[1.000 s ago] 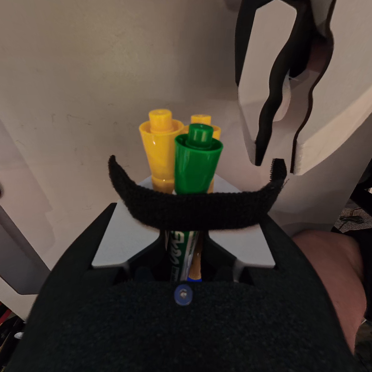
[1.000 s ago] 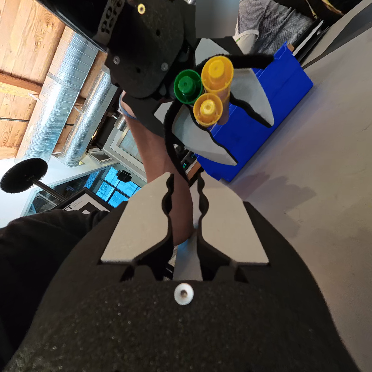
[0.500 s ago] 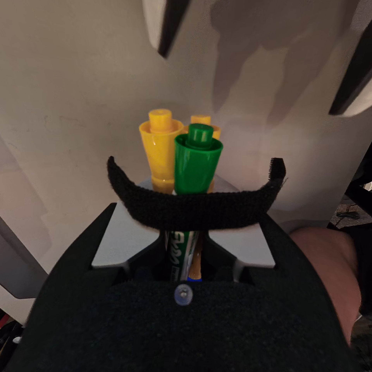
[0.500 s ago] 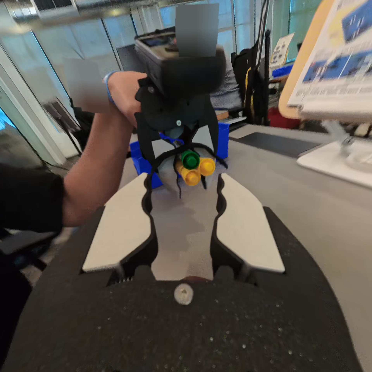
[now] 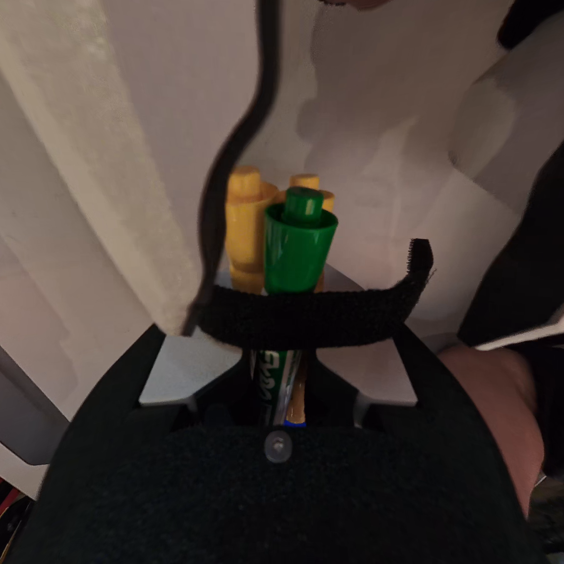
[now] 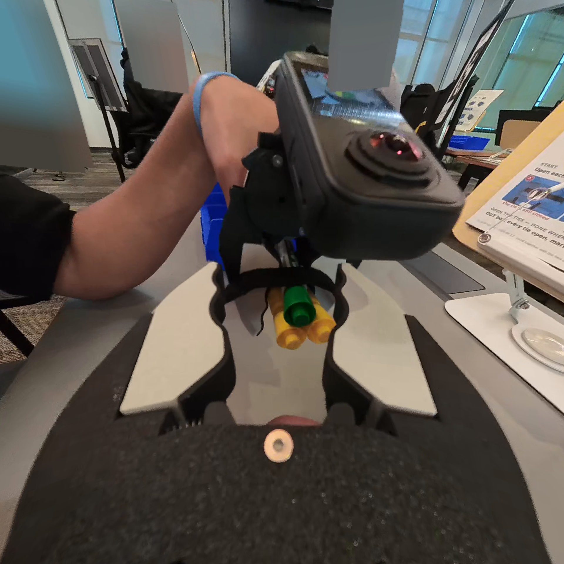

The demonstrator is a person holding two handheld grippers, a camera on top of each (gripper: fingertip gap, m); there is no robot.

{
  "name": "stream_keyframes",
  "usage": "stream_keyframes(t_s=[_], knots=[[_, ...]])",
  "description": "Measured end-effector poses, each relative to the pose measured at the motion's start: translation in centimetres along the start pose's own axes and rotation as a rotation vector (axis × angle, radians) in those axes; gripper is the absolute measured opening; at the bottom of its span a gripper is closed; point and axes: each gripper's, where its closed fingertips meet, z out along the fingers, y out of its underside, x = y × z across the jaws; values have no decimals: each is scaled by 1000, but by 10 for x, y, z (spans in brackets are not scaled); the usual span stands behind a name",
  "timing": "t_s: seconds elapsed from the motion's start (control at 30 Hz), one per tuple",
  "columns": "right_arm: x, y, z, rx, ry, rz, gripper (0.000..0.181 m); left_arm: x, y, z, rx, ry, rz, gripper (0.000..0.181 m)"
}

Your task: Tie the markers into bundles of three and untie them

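My left gripper [image 5: 287,280] is shut on a bundle of three markers: a green marker [image 5: 296,250] in front and two yellow markers [image 5: 244,232] behind. A black hook-and-loop strap [image 5: 305,317] lies open across its fingers, the right end curling up. In the right wrist view, my right gripper [image 6: 279,274] is open, its fingertips on either side of the strap [image 6: 274,276] and the marker caps [image 6: 297,308]. One of its fingers [image 5: 122,183] fills the left of the left wrist view and covers the strap's left end.
The grey table [image 6: 396,280] lies below. A blue bin [image 6: 213,219] stands behind the left gripper. A white stand [image 6: 488,329] with an instruction sheet [image 6: 518,219] is at the right. The person's forearm [image 6: 146,219] rests at the left. The tips of one gripper are about 9 cm away from the tips of the other.
My right gripper has turned level, opened wider and moved in until its fingers straddle the strap and markers. My left gripper holds the bundle still.
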Motion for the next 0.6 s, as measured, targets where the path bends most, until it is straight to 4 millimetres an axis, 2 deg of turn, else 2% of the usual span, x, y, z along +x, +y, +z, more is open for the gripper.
stream_keyframes(t_s=[0.1,0.27,0.6], knots=[[2,5,1,-32,-8,20,70,2,-2,1,-5,1,9,40],[-7,10,5,-60,-66,33,71,3,-4,3,-10,5,17,41],[-5,19,7,-88,-76,84,68,5,-5,4,-12,15,24,40]])
